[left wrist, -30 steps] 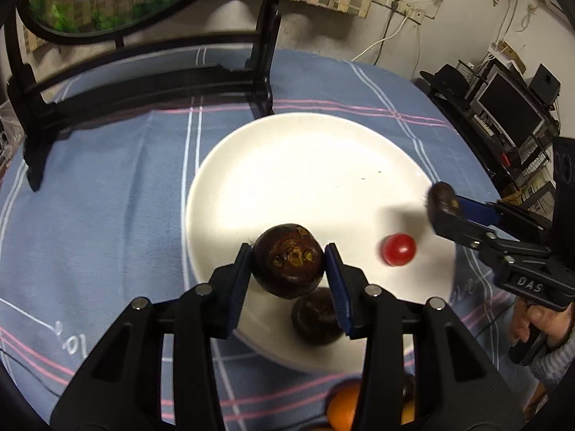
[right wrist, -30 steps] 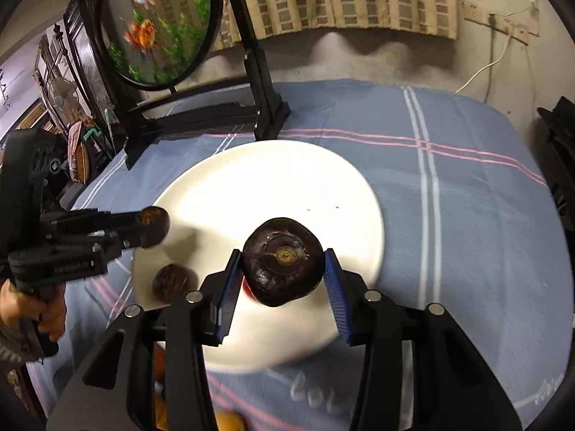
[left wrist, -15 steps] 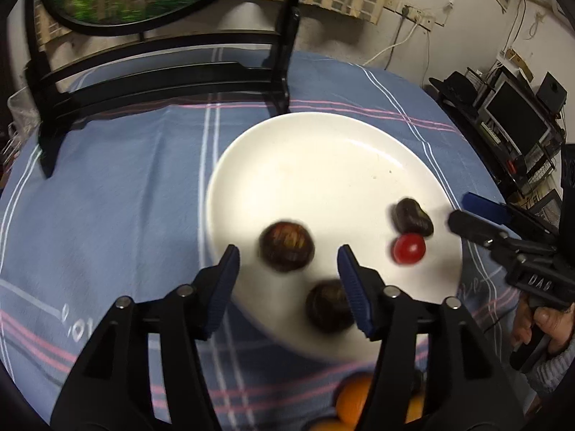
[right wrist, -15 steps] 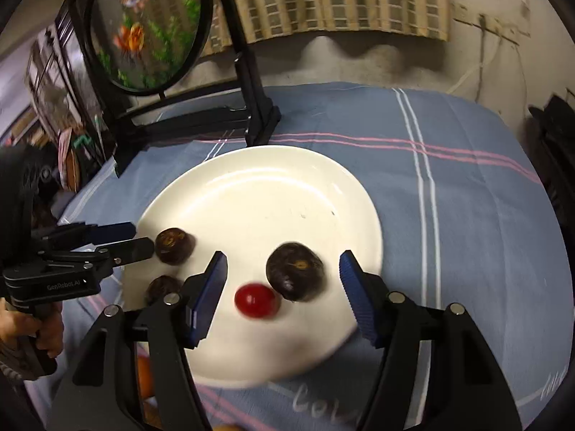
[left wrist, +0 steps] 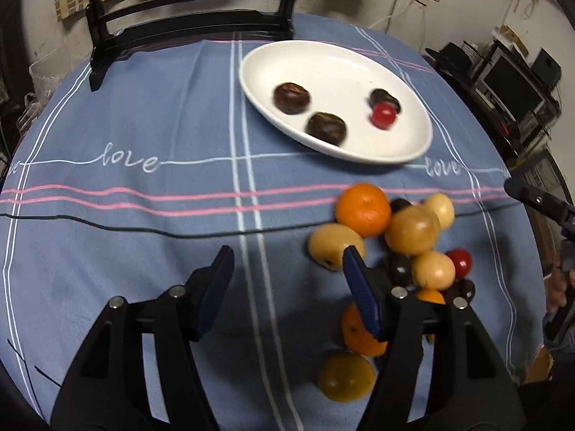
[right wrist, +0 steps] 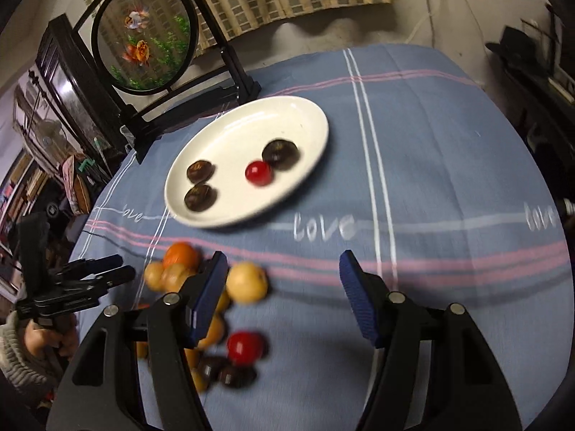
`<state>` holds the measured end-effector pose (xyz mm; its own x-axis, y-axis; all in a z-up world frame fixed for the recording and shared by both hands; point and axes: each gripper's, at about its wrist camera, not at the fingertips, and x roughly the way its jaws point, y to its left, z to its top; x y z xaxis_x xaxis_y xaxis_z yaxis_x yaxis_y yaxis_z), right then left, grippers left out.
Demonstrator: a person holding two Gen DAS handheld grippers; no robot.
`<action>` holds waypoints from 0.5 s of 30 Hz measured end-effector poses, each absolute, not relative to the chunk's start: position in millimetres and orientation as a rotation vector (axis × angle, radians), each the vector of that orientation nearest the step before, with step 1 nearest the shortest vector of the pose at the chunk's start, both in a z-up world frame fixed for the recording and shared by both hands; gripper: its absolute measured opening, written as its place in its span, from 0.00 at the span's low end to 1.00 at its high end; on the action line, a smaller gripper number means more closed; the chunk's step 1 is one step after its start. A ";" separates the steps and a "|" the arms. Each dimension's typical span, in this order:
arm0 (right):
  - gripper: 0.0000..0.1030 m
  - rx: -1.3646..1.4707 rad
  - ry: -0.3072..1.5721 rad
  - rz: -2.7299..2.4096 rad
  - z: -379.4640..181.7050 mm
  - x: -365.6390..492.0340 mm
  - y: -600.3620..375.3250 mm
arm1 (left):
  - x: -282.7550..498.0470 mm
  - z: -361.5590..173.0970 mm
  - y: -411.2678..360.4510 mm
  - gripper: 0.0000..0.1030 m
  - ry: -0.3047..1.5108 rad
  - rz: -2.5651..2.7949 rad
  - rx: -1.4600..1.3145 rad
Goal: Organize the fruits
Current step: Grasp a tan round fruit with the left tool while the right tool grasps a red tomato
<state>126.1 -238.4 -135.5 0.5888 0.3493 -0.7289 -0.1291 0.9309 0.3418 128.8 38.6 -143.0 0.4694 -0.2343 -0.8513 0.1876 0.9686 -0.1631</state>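
Both grippers are hanging over the blue checked cloth on the table (left wrist: 143,125) with nothing between their pads. The left gripper (left wrist: 284,287) is standing apart and widening further as we watch, only bare cloth in the gap. The right gripper (right wrist: 282,294) is open too and holding its width, equally empty.

The white plate (left wrist: 359,57) is sitting toward the far side, carrying three dark fruits and one red cherry tomato (left wrist: 383,115). The rest of the fruit is waiting in a loose pile (left wrist: 402,237) on the cloth, nearer than the plate: an orange (left wrist: 363,209), several pale yellow fruits, small dark ones and another red one.

Here is the thing that matters. From the left wrist view the pile is lying just to the right of the jaws, with one pale yellow fruit (left wrist: 332,246) right beside the right-hand pad. From the right wrist view the same pile is lying to the left, partly hidden behind the left-hand finger (right wrist: 208,298). So the heap is sitting between the two hands, and each would have to swing inward. The left looks marginally closer, I'd say. The round fruits offer no long axis to line up with.
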 end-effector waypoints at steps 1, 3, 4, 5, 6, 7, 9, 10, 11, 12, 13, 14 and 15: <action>0.63 0.269 0.903 0.274 -135.1 115.9 -241.1 | 127.6 -143.4 35.6 0.63 1.046 -0.265 -0.039; 0.64 0.271 0.911 0.262 -136.1 101.5 -245.7 | 127.5 -141.5 27.1 0.63 1.031 -0.282 -0.012; 0.64 0.270 0.918 0.253 -136.8 95.2 -248.5 | 131.2 -140.4 24.2 0.64 1.025 -0.293 -0.009; 0.64 0.271 0.922 0.243 -137.4 88.7 -251.4 | 135.2 -141.4 20.4 0.64 1.024 -0.303 -0.002; 0.64 0.273 0.928 0.226 -138.0 81.2 -255.2 | 137.8 -142.5 19.0 0.64 1.025 -0.303 0.003; 0.64 0.278 0.933 0.212 -138.7 76.2 -258.7 | 141.1 -144.4 17.6 0.64 1.027 -0.303 0.006; 0.64 0.300 0.938 0.184 -139.6 66.6 -267.3 | 147.5 -150.2 16.7 0.65 1.040 -0.301 0.009; 0.64 0.312 0.939 0.169 -139.3 62.4 -270.7 | 149.3 -152.2 17.0 0.66 1.045 -0.300 0.012; 0.64 0.319 0.939 0.158 -138.9 59.1 -273.3 | 149.2 -153.6 19.5 0.67 1.045 -0.306 0.006; 0.64 0.324 0.937 0.151 -138.5 57.2 -274.8 | 148.2 -153.7 21.2 0.68 1.043 -0.305 0.006; 0.64 0.329 0.934 0.145 -137.7 55.4 -276.5 | 146.6 -153.5 23.9 0.68 1.042 -0.302 0.007; 0.64 0.333 0.931 0.143 -136.7 54.0 -276.5 | 143.7 -153.3 28.0 0.69 1.040 -0.297 0.009; 0.64 0.338 0.929 0.144 -135.9 53.6 -275.6 | 141.0 -153.7 31.6 0.71 1.041 -0.292 0.008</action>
<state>53.6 -275.6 -135.9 0.5941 0.2656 -0.7593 0.0233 0.9378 0.3463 141.0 31.6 -153.7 0.4704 -0.2343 -0.8508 0.2417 0.9614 -0.1312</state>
